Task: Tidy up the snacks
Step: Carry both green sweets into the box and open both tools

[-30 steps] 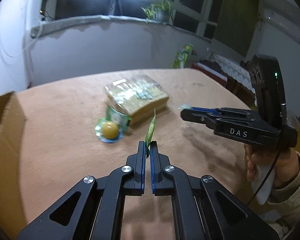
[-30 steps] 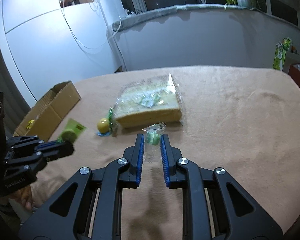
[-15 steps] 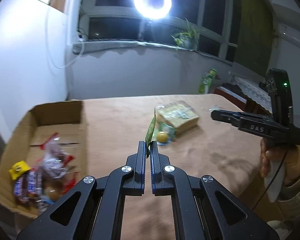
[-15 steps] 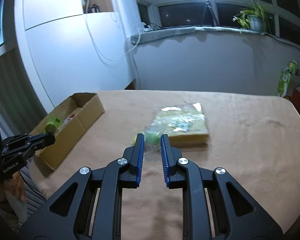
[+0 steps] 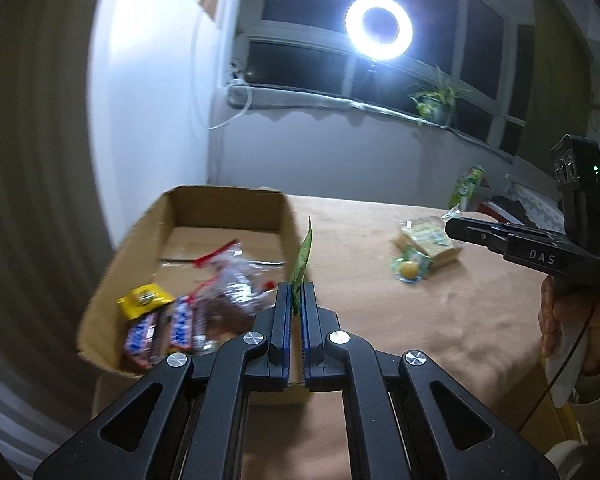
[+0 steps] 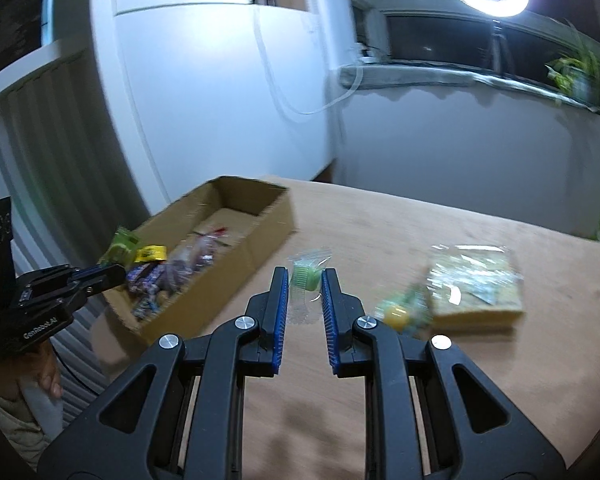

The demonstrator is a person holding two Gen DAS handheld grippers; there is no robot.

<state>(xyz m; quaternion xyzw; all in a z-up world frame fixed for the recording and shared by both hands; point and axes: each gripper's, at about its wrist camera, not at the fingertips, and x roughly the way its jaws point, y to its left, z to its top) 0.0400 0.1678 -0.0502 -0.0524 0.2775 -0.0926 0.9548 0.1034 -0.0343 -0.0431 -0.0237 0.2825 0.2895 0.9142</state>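
Green packet pinched in left tongs; right tongs apparently clasp clear pouch.

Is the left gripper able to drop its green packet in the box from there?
Probably yes. The left gripper holds the green packet by the cardboard box, whose top is open, with nothing blocking it.

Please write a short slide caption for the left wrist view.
Left gripper holds a green snack packet beside the cardboard box of sweets.
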